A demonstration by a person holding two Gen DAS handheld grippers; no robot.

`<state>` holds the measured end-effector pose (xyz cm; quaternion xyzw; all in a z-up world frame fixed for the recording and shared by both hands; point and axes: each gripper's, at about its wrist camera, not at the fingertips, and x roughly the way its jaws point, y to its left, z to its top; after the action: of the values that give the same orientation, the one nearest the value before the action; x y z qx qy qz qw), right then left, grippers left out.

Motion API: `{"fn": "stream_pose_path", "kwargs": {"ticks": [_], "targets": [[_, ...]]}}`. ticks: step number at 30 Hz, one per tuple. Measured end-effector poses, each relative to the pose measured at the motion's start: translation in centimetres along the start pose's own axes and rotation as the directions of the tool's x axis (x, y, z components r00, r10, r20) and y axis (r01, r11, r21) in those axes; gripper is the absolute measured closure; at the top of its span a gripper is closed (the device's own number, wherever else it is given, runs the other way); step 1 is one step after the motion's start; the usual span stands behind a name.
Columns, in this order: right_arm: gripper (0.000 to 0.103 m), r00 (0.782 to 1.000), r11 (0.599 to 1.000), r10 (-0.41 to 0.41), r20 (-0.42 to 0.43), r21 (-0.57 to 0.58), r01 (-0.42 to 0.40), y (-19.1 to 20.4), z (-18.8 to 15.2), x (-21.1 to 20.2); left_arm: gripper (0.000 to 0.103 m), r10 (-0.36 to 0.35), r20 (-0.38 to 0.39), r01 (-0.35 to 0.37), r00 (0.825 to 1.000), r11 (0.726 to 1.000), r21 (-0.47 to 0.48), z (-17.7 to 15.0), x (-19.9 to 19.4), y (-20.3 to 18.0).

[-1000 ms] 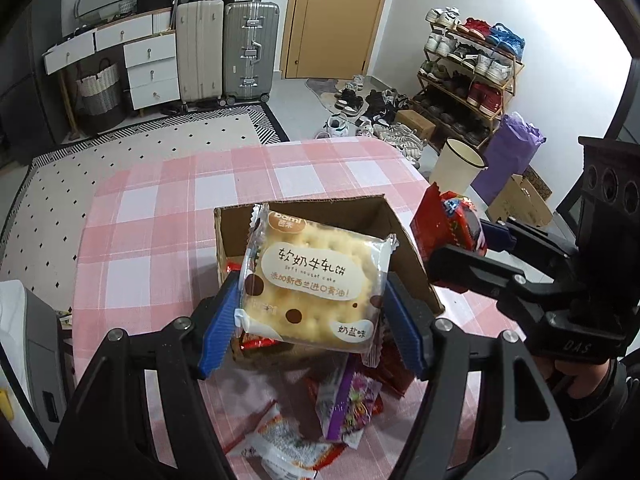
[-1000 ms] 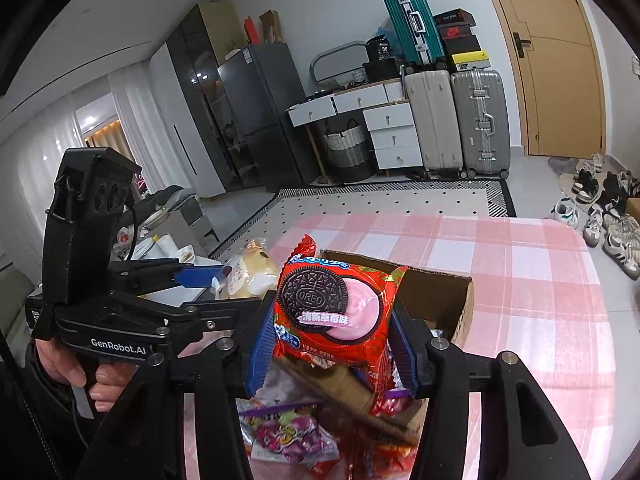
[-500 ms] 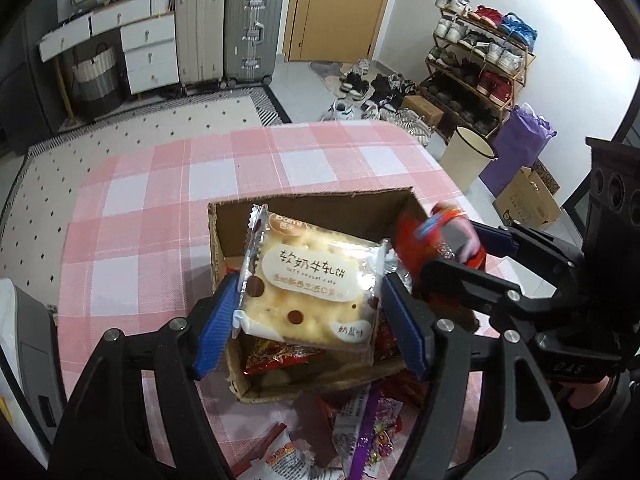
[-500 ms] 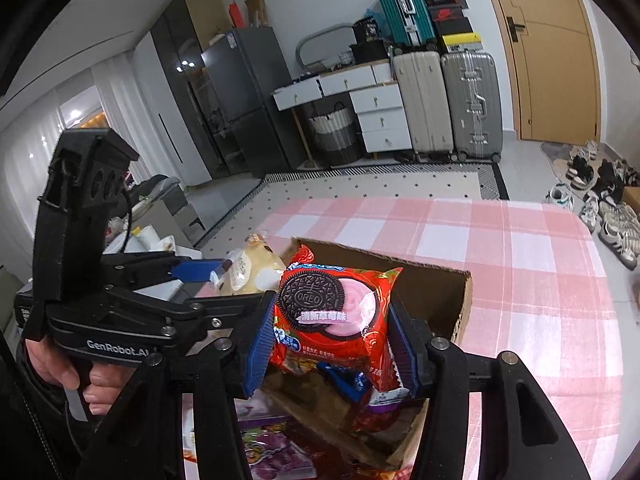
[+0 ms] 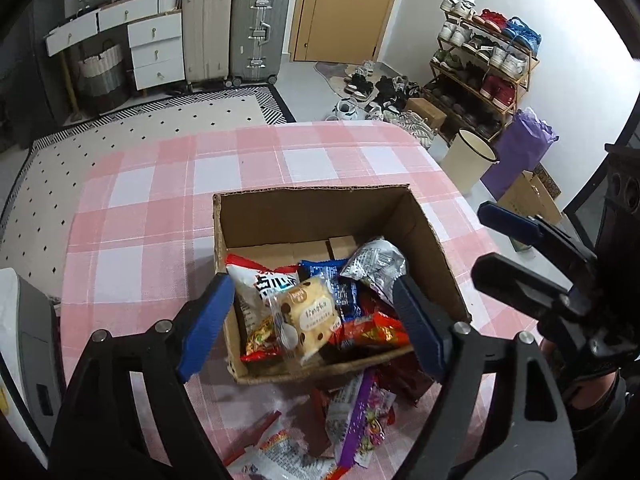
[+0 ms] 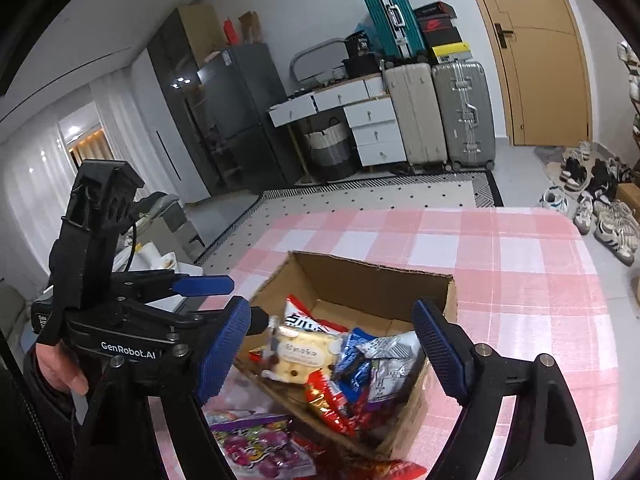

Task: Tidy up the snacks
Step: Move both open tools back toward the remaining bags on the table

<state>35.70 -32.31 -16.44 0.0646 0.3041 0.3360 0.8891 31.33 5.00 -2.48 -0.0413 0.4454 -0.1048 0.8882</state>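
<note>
An open cardboard box [image 5: 312, 212] [image 6: 380, 276] stands on the pink checked table. Several snack packets lie inside it, with the yellow biscuit packet [image 5: 308, 318] [image 6: 298, 356] on top and a silver packet [image 5: 374, 262] beside it. My left gripper [image 5: 316, 320] is open and empty above the box's near edge. My right gripper [image 6: 340, 352] is open and empty above the box. The right gripper shows at the right of the left wrist view [image 5: 516, 248], and the left gripper at the left of the right wrist view [image 6: 200, 286].
More snack packets lie on the table in front of the box, among them a purple candy bag [image 6: 256, 452] [image 5: 366, 420] and a red and white packet [image 5: 276, 456]. A white bin [image 5: 470, 160] and a shoe rack [image 5: 484, 72] stand beyond the table's right edge.
Both grippers have opened. The biscuit packet has dropped from the left gripper and the red Oreo packet from the right gripper into the box. Both grippers have risen above the box.
</note>
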Motion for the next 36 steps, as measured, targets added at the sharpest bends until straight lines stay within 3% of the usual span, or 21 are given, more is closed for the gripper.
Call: {"fn": "stream_pose_path", "kwargs": {"ticks": [13, 22, 30, 36], "targets": [[0.017, 0.999, 1.0, 0.014, 0.049, 0.027, -0.015, 1.5, -2.2, -5.0, 0.019, 0.089, 0.075, -0.089, 0.993, 0.996, 0.002, -4.1, -5.6, -1.8], [0.014, 0.998, 1.0, -0.001, 0.069, 0.028, 0.0, 3.3, -4.7, -8.3, 0.017, 0.088, 0.107, -0.086, 0.99, 0.996, -0.02, -7.8, -9.1, -2.7], [0.008, 0.995, 1.0, -0.023, 0.098, 0.023, 0.021, 4.8, -6.8, -11.3, 0.017, 0.191, 0.164, -0.182, 0.968, 0.981, -0.066, -10.7, -12.6, -3.0], [0.002, 0.99, 0.999, -0.03, 0.14, -0.013, 0.032, 6.3, -8.5, -14.0, 0.013, 0.208, 0.204, -0.192, 0.957, 0.977, -0.093, -13.0, -15.1, -3.3]]}}
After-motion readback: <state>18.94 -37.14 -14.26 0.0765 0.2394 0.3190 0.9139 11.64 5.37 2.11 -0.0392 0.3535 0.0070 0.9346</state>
